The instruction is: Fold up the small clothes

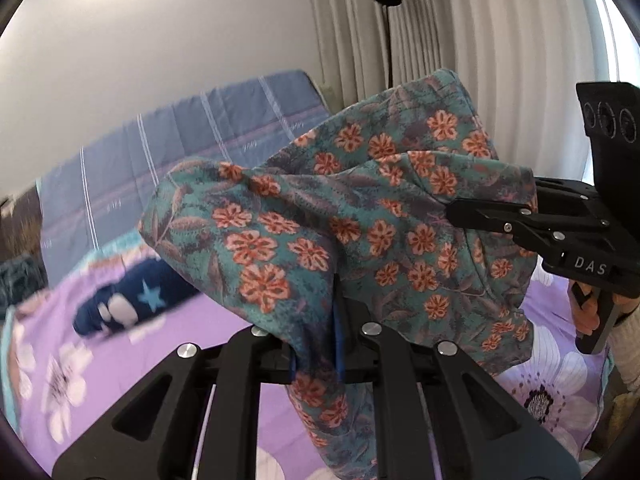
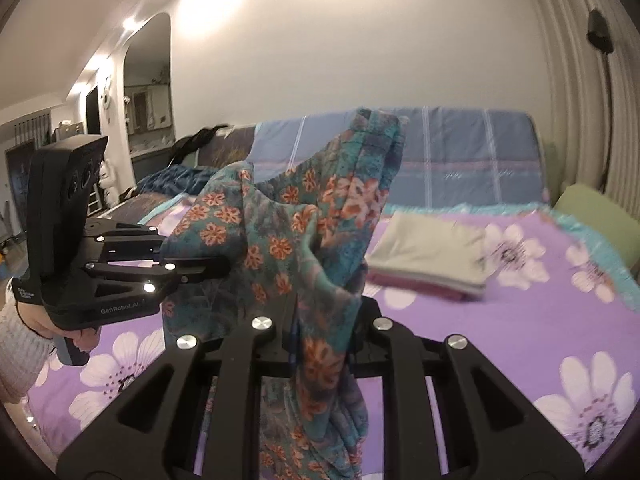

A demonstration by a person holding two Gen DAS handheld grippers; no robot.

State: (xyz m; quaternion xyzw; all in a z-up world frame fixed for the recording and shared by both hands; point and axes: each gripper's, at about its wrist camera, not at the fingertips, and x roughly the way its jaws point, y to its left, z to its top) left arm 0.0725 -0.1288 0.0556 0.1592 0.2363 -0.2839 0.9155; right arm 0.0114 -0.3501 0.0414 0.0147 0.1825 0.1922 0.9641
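A teal garment with orange flowers hangs lifted above the purple flowered bedsheet, held between both grippers. In the left wrist view my left gripper is shut on one bunched edge, with cloth draping down between its fingers. My right gripper comes in from the right, pinching the other edge. In the right wrist view the right gripper is shut on the garment. The left gripper bites the cloth from the left, carried by a hand in a white knit sleeve.
A folded stack of clothes lies on the bedsheet to the right. A navy garment with a star lies to the left. Behind are a blue plaid backrest, a green pillow, curtains and a black lamp stand.
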